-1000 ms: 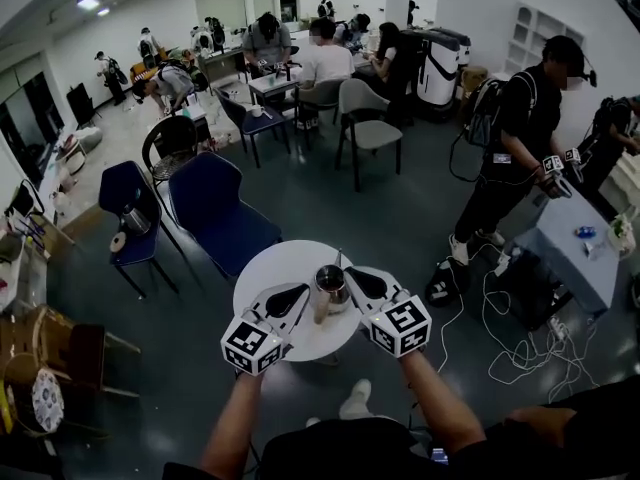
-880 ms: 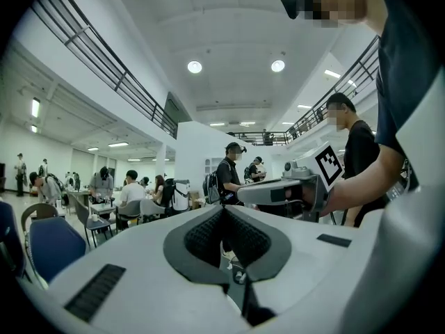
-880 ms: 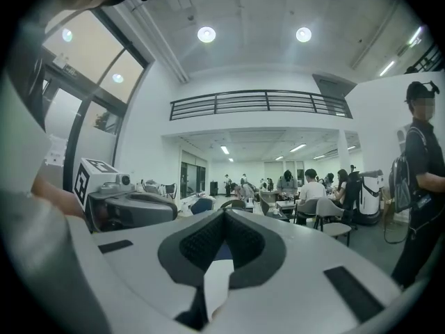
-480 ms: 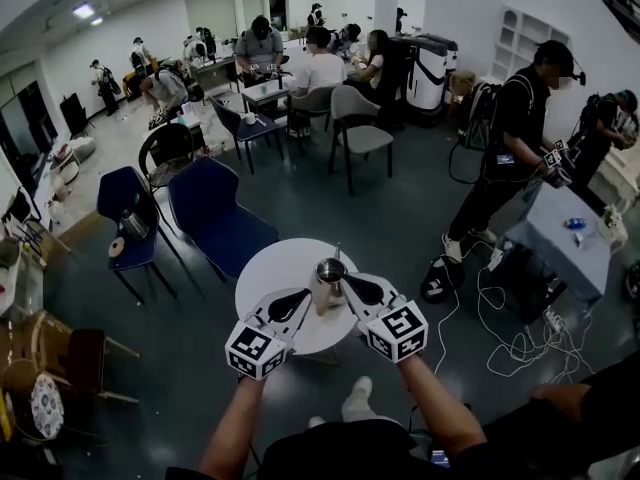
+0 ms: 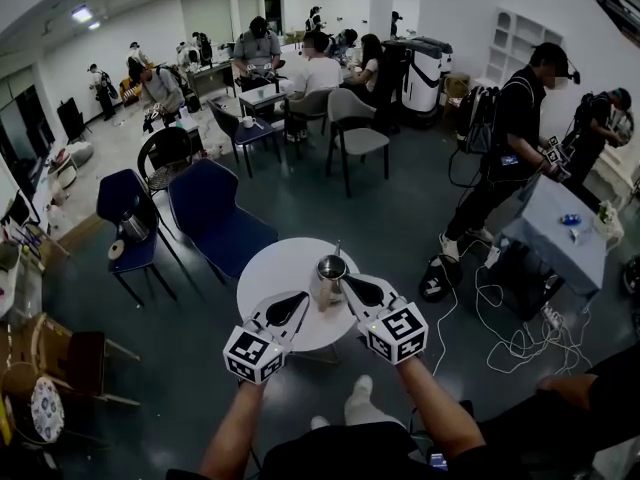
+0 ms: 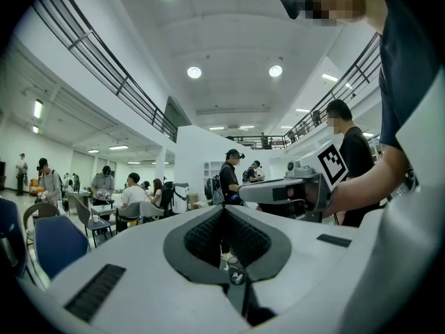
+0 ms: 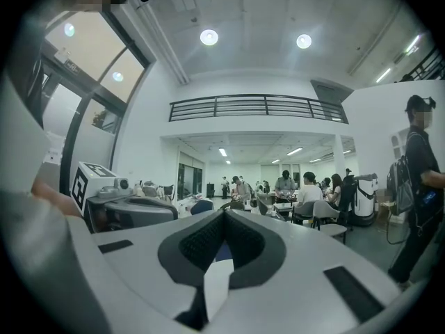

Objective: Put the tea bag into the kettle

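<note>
On the round white counter [image 5: 268, 268], right of centre, stood the open-topped steel kettle [image 5: 329, 270]. The left gripper [image 5: 303, 297] and right gripper [image 5: 350, 284] flanked it, tips just beside its body. Both sets of jaws were together at the tips, with nothing identifiable between them. A white patch showed low in the right gripper's slit, and whether it was tea bag or counter could not be determined. The tea bag was not found in any view. Judgement: it would be light, limp and easily torn, so it is best held by the tag or string, not the pouch.
</note>
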A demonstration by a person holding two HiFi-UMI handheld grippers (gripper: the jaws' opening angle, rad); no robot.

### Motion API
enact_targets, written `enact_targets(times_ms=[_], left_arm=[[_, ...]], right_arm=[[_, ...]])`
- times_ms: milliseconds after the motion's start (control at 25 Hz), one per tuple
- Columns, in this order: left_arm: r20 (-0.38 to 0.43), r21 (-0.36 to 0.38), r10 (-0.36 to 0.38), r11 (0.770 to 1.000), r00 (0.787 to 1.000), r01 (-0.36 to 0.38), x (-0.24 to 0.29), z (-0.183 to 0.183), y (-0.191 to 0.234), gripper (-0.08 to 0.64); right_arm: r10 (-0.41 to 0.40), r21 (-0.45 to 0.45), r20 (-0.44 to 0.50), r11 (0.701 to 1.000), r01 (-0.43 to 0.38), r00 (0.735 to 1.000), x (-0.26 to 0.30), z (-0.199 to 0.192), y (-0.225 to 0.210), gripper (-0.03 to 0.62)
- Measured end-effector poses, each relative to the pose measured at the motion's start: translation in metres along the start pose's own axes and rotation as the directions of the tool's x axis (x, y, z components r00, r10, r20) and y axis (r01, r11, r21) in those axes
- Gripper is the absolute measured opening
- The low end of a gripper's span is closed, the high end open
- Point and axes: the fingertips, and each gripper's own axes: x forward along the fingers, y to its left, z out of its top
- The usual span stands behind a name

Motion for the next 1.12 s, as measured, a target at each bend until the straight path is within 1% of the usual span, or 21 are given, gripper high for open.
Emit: enact_targets(times_ms=[400, 640, 800, 920, 1120], left_arm=[[0.012, -0.013, 0.001, 1.000, 1.000, -0.001, -0.008, 0.006, -0.005, 0.015], [0.006, -0.020, 0.009, 1.000, 1.000, -0.009, 0.001, 0.010, -0.008, 0.015], [0.002, -0.030, 0.007, 1.000, 1.000, -0.007, 0.007, 0.012, -0.016, 0.015], [0.001, -0.036, 0.009, 0.999, 1.000, -0.009, 0.010, 0.014, -0.022, 0.015], [0.006, -0.038, 0.015, 0.999, 1.000, -0.015, 0.022, 0.020, -0.031, 0.015]], right_arm=[[-0.008, -0.006, 0.003, 1.000, 0.008, 1.000, -0.007, 0.007, 0.008, 0.017], [0.015, -0.030, -0.016, 0.999, -0.016, 1.000, -0.013, 0.008, 0.001, 0.017], [0.012, -0.045, 0.012, 0.999, -0.012, 1.000, -0.026, 0.015, -0.005, 0.017], [0.016, -0.039, 0.029, 0.999, -0.015, 0.999, -0.032, 0.018, -0.007, 0.017], [0.035, -0.035, 0.032, 0.999, -0.034, 0.999, -0.038, 0.019, -0.016, 0.017]])
